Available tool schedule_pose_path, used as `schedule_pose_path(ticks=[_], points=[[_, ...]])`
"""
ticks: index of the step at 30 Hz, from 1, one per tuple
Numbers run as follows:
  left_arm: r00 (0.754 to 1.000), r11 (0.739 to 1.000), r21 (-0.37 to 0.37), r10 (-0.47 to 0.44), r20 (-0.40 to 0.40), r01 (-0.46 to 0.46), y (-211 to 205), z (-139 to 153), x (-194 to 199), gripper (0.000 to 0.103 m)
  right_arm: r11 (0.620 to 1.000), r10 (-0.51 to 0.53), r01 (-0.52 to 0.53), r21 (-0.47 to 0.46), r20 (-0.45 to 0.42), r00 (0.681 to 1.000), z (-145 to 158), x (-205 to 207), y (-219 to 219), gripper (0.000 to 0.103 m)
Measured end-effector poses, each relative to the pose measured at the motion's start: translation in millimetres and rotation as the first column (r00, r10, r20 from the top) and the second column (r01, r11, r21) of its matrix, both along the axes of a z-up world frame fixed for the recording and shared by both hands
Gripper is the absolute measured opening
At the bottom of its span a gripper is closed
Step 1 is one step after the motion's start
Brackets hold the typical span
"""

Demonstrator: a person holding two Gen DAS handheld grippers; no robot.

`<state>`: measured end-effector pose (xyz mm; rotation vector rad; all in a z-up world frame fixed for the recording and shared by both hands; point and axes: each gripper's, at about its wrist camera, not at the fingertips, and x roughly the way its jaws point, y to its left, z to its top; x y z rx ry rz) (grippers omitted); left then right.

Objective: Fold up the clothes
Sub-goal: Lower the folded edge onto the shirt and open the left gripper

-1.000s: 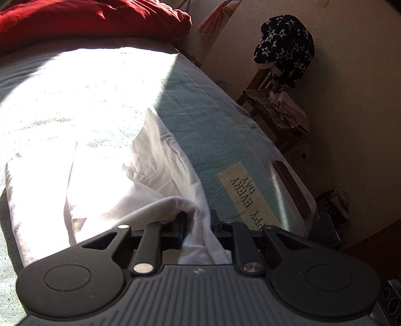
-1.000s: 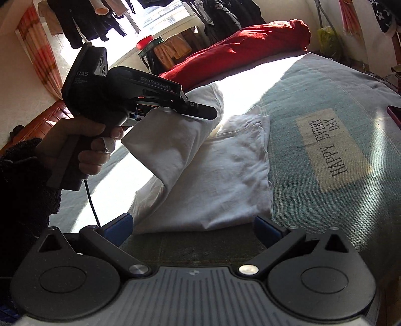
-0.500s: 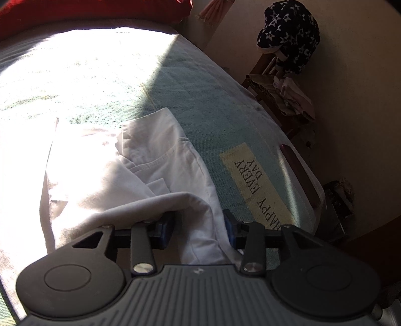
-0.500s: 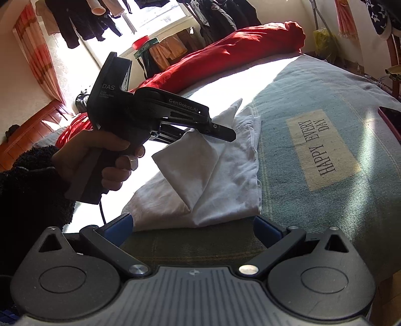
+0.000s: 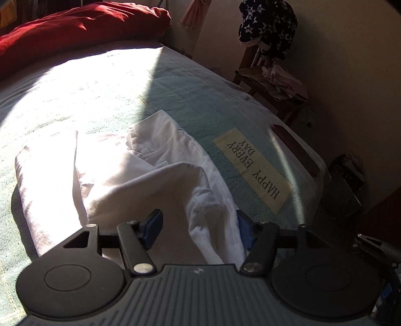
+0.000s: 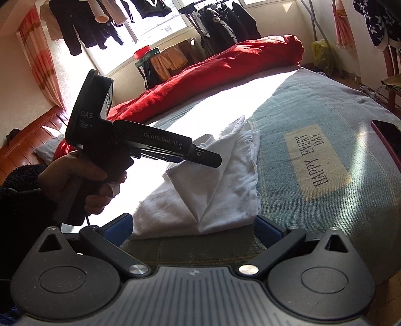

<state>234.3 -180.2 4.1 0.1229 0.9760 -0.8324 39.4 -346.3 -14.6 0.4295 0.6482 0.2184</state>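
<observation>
On the bed [image 5: 195, 82], a white shirt [image 5: 120, 175] lies partly folded on the pale green-blue cover. Half of the bed is in bright sun and half is in shade. One flap of the shirt is turned over on top of the rest, and it makes a slanted fold in the right wrist view [image 6: 215, 190].

Just above that flap is the left gripper [image 5: 199, 225]. A hand [image 6: 75, 180] in a dark fuzzy sleeve holds it by the handle. Its jaws have just been opening. Some of the white cloth lies between the blue pads [image 5: 153, 225], but the pads stand apart and do not squeeze it. The cloth touches the pad on the right side.

Near the front edge of the shirt is the right gripper [image 6: 193, 225]. Its jaws are wide open and nothing is in them. The shirt's edge is just past the fingertips.

Beside the shirt, a cream patch [image 6: 315, 160] on the cover says HAPPY EVERY DAY. A red blanket [image 6: 213, 77] is bunched up at the far end of the bed. A dark red phone [image 5: 295, 148] lies near the bed's edge. A chair [image 5: 273, 87] with clothes on it stands by the wall, and a dark cloth with white stars [image 5: 268, 22] hangs over it.
</observation>
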Motion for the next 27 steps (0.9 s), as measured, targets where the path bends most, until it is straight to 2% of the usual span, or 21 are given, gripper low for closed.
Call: schedule_pose_path(ticks=[5, 11, 15, 23, 27], points=[[0.998, 0.999, 0.026, 0.016, 0.062, -0.018, 34, -2, -23, 0.067, 1.0, 0.008, -0.008, -0.018, 0.023, 1.0, 10, -6, 7, 0.103], [0.997, 0.998, -0.005, 0.065, 0.048, -0.065, 73, -21, -47, 0.069, 0.999, 0.017, -0.016, -0.044, 0.032, 0.999, 18, -7, 17, 0.103], [0.994, 0.996, 0.001, 0.084, 0.069, -0.084, 91, -29, -62, 0.07, 0.997, 0.037, -0.034, -0.065, 0.044, 0.998, 26, -1, 25, 0.103], [0.979, 0.994, 0.058, 0.075, 0.191, -0.087, 112, -27, -87, 0.076, 0.989, 0.104, -0.096, -0.116, 0.059, 0.993, 38, 33, 46, 0.103], [0.973, 0.991, 0.063, 0.104, 0.208, -0.12, 128, -27, -85, 0.076, 0.985, 0.133, -0.127, -0.114, 0.042, 0.99, 35, 57, 53, 0.103]])
